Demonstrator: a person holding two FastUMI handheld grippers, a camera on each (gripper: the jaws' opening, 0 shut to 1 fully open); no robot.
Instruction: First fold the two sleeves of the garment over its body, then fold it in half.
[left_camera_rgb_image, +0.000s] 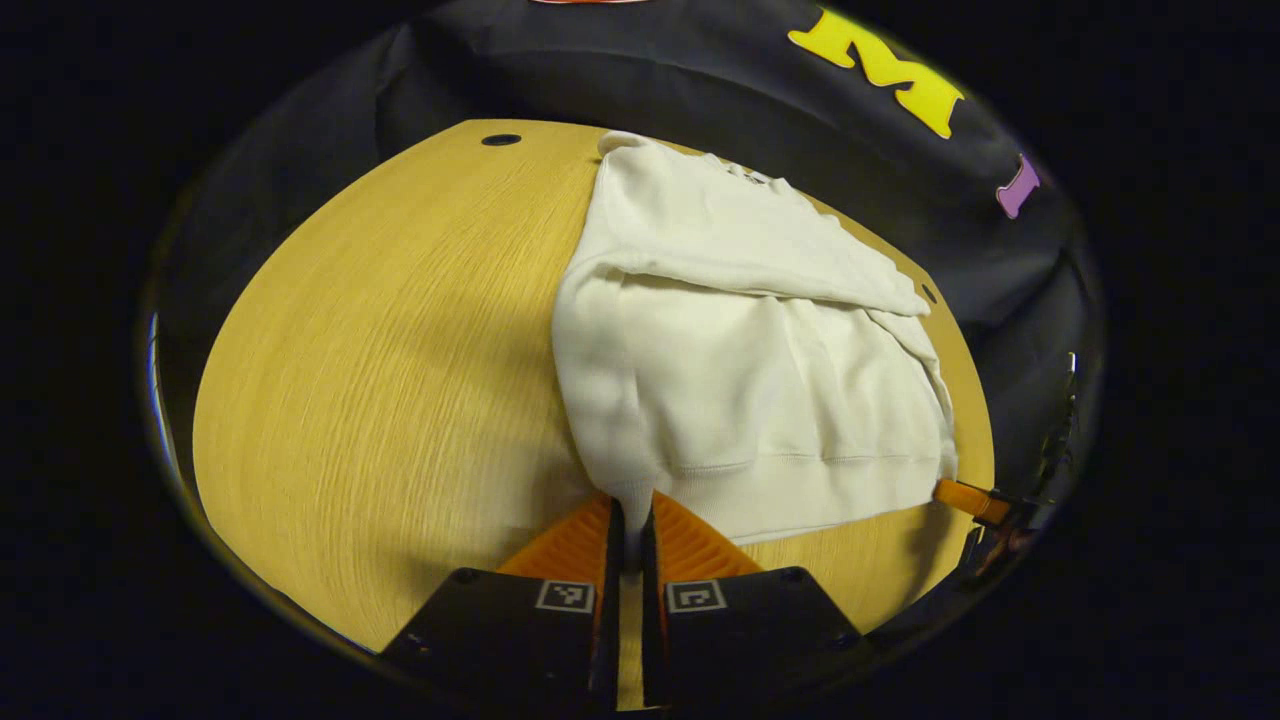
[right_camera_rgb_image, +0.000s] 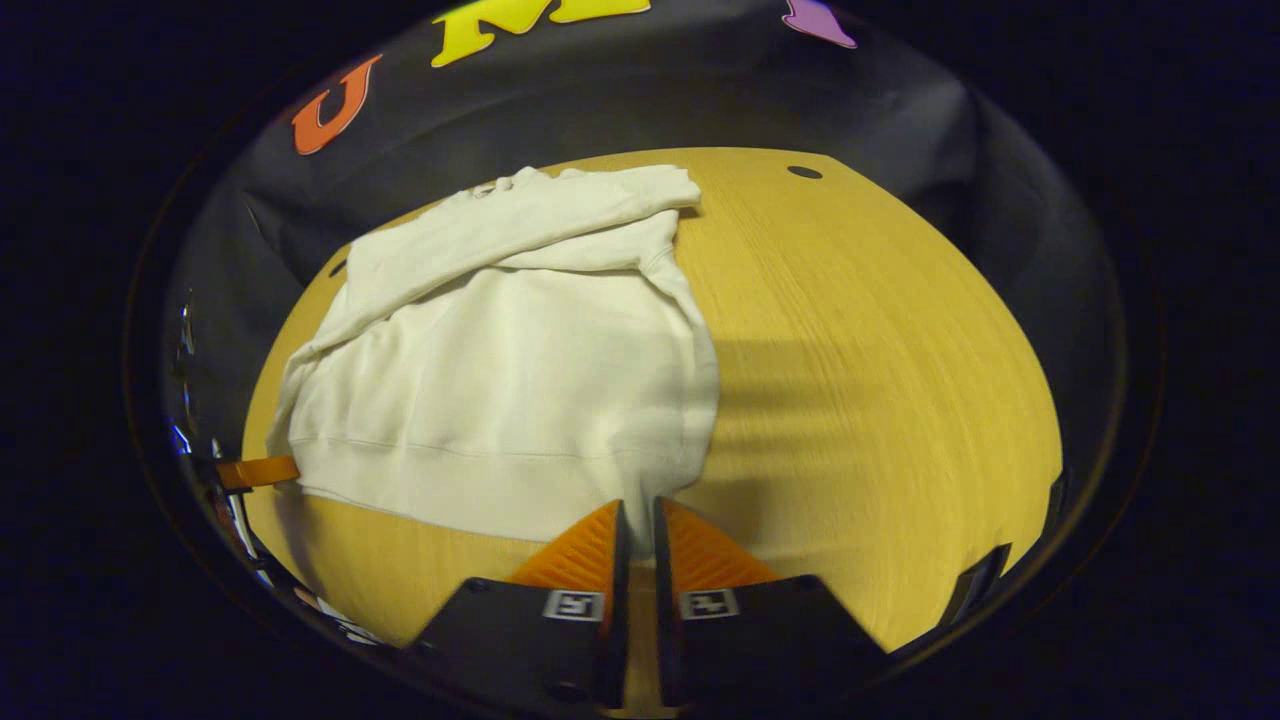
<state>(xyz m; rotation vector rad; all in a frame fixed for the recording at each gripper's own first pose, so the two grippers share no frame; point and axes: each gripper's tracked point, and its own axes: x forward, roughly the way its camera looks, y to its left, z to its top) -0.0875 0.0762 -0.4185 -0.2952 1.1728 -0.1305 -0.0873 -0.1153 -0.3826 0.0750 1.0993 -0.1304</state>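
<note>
1. You have one white sweatshirt (left_camera_rgb_image: 740, 370) lying flat on the table (left_camera_rgb_image: 380, 400), both sleeves already folded across its upper body; take it as your landmark.
2. In the left gripper view, your left gripper (left_camera_rgb_image: 630, 530) sits at the sweatshirt's near hem corner, its fingers (left_camera_rgb_image: 575, 545) pressed almost together with a pinch of the hem cloth between them.
3. In the right gripper view, your right gripper (right_camera_rgb_image: 638, 535) sits at the opposite near hem corner; its fingers (right_camera_rgb_image: 700, 545) are drawn close and the hem edge runs down into the narrow gap, so they appear to pinch it.
4. The ribbed hem runs straight between the two corners, and a strip of bare table lies between it and the table's near edge.
5. Beyond the sweatshirt's left side, in the left gripper view, a broad stretch of bare table opens up, reaching to the rounded edge.
6. Beyond its right side, in the right gripper view, there is equally wide bare table (right_camera_rgb_image: 880, 380).
7. The collar end lies close to the table's far edge, with the black cloth wall just behind it, so little room remains there.
8. Count: one garment, two folded sleeves, two grippers, one small dark hole (left_camera_rgb_image: 501, 140) in the table near the far edge, to the sweatshirt's left.
</note>
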